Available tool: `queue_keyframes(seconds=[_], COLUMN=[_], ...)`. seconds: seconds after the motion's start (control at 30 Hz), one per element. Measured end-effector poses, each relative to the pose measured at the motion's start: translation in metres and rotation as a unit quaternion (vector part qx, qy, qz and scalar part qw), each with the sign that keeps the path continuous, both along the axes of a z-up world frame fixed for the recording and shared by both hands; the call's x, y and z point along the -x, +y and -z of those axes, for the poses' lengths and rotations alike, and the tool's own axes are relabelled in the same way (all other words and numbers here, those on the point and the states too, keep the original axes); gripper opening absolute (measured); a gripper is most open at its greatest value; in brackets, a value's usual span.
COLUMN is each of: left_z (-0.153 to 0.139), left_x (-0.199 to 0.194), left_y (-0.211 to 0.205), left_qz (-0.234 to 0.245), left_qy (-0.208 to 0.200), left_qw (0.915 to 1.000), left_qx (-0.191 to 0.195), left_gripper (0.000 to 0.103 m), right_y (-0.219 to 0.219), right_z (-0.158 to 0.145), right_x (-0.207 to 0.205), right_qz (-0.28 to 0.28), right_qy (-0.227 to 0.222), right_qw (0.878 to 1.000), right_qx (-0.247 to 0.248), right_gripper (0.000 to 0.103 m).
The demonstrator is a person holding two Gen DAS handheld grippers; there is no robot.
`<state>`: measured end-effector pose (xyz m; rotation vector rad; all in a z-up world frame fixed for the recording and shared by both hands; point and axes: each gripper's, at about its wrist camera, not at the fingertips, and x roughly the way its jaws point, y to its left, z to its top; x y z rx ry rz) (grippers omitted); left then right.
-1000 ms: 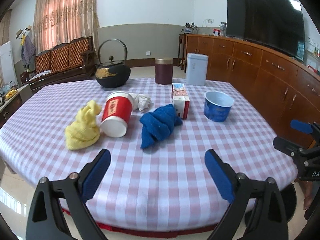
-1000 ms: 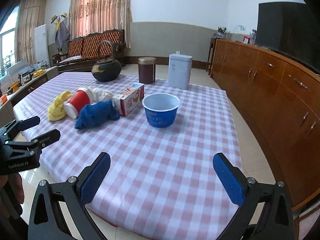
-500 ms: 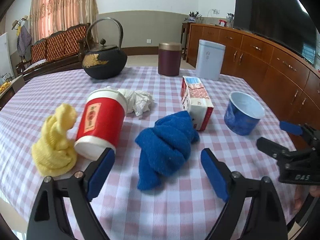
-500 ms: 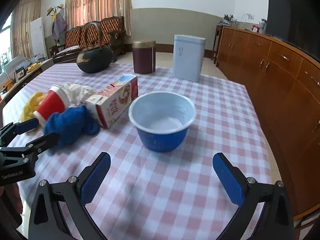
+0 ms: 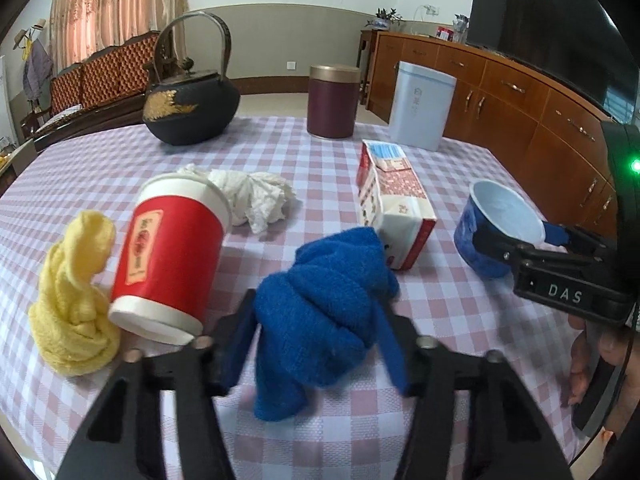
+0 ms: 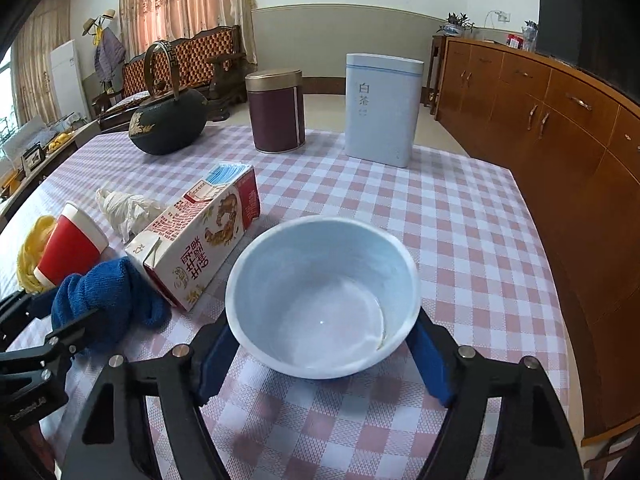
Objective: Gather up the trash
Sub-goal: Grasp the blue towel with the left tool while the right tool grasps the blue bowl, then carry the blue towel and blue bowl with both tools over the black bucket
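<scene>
Now both grippers sit much closer to the clutter than a second ago, when they hung off the near edge of the table (image 6: 460,216). The left gripper (image 5: 316,332) has just been closing and its blue pads press the sides of the blue cloth (image 5: 324,308), a bunched terry lump; earlier the gap was bare. The right gripper (image 6: 320,354) has also been closing, and its pads flank the bowl (image 6: 322,296), seemingly touching the walls, though a firm clamp I cannot tell. The bowl is blue outside, white and smooth inside, upright just right of the carton (image 6: 200,240). That carton lies on its side against the cloth, red and white with a tiger picture and Chinese print. A red paper cup (image 5: 168,256) lies tipped, with a gold label too blurred to read, between a yellow cloth (image 5: 74,300) and a crumpled white tissue (image 5: 256,196). Farther back stand a black iron kettle (image 6: 168,124) with gold marking, a maroon tin (image 6: 275,110), and a pale tin (image 6: 382,108) printed 白茶. The right gripper's body reads "DAS" in the left view. The tablecloth is pink-and-white check.
</scene>
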<state>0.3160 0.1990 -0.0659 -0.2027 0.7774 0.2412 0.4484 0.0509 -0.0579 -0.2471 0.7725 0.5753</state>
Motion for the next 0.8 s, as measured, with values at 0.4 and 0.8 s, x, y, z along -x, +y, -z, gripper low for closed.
queue_keyframes(seconds=[0.4,0.8], left_z=[-0.016,-0.035], left_x=[0.031,0.072], left_y=[-0.006,-0.037], left_qz=[0.003,0.025], left_qy=[-0.034,-0.05], left_qw=[0.9993,0.9983], left_qx=[0.015,0.019], left_gripper=[0.027,0.027], right_y=[-0.021,-0.079], right_z=[-0.014,-0.043], right_x=[0.046,0.107], right_qz=[-0.008,0.012], right_qy=[-0.026,-0.054], right_qw=[1.0,0.998], right_qx=[-0.001,-0.007], right_gripper=[0.078,0.078])
